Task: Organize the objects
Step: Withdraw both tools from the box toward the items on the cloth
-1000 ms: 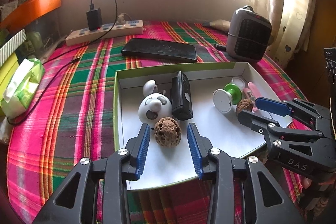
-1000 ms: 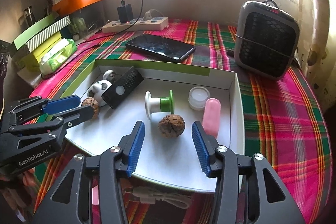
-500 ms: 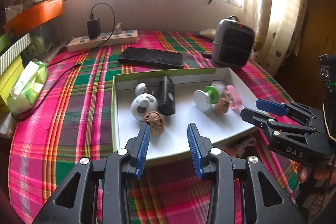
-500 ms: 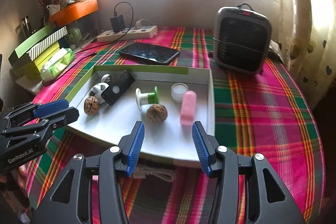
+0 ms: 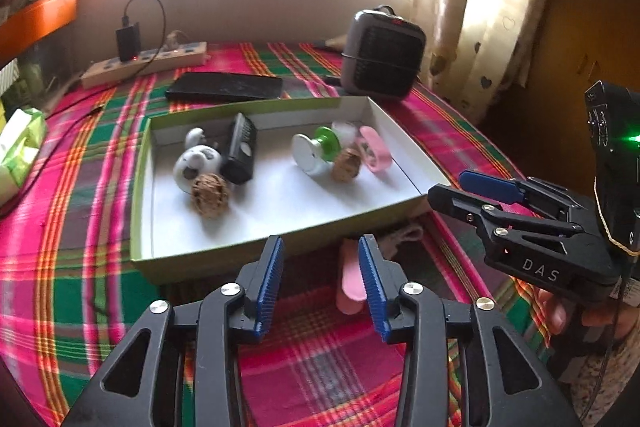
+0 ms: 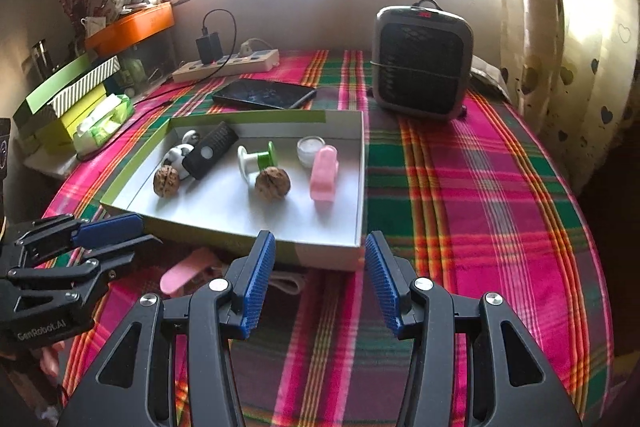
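1. The left gripper [image 5: 320, 277] hangs over the plaid cloth [image 5: 68, 267] just short of the near wall of the tray [image 5: 224, 259]. Its jaws are opening and nothing is between them.
2. A pink clip [image 5: 352, 279] lies on the cloth just in front of the tray. It is the one loose thing outside the tray that shows plainly, so I judge it the likely next pick. In the left view it sits right against the inner face of the right-hand finger, a little beyond the tips. Its long axis runs roughly along the line the gripper points, tilted slightly.
3. The tray already holds two walnuts [image 5: 210, 191], a white figure [image 5: 196, 163], a black remote [image 5: 240, 149], a green and white spool [image 5: 316, 151], a small jar [image 6: 310, 149] and a pink case [image 6: 325, 173].
4. A pale cord [image 6: 286, 281] lies on the cloth beside the clip, partly hidden by the tray wall.
5. The right gripper [image 6: 320, 277] is also open and empty, over the cloth at the tray's near right corner. The clip lies off to its left.
6. The left hand seems the nearer: a small shift right and forward should put the clip between its fingers.
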`<state>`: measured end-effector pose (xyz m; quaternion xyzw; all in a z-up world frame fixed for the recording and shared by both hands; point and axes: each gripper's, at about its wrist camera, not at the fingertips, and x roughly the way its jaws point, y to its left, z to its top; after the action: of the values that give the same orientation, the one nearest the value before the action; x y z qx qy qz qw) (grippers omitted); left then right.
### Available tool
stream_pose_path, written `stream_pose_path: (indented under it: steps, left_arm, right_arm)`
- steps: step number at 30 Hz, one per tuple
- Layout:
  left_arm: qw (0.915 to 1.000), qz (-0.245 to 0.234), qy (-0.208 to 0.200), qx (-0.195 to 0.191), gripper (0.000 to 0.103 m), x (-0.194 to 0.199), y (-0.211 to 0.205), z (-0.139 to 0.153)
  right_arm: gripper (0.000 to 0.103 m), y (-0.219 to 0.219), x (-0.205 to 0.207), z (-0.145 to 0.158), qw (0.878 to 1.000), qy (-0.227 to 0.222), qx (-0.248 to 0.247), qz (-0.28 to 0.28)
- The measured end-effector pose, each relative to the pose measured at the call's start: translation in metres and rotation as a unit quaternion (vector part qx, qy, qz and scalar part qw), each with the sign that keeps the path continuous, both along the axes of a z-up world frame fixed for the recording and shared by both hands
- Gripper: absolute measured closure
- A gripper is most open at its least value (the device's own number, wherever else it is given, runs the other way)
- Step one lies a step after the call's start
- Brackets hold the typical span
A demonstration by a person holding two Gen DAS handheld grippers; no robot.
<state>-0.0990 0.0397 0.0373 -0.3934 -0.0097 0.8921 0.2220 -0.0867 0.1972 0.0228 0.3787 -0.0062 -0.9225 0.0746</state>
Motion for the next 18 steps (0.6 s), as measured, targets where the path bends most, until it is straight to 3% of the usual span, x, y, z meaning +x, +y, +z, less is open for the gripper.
stream_pose_path:
  steps: [12,18]
  left_arm:
    - [0.999,-0.033,-0.026,-0.01,0.064,0.003,0.02,-0.016]
    - [0.9989,-0.024,-0.032,-0.026,0.064,0.001,0.024,-0.025]
  right_arm:
    - [0.054,0.01,0.008,-0.009,1.0,-0.014,-0.008,-0.011]
    - [0.054,0.013,0.009,-0.015,1.0,-0.026,-0.013,-0.01]
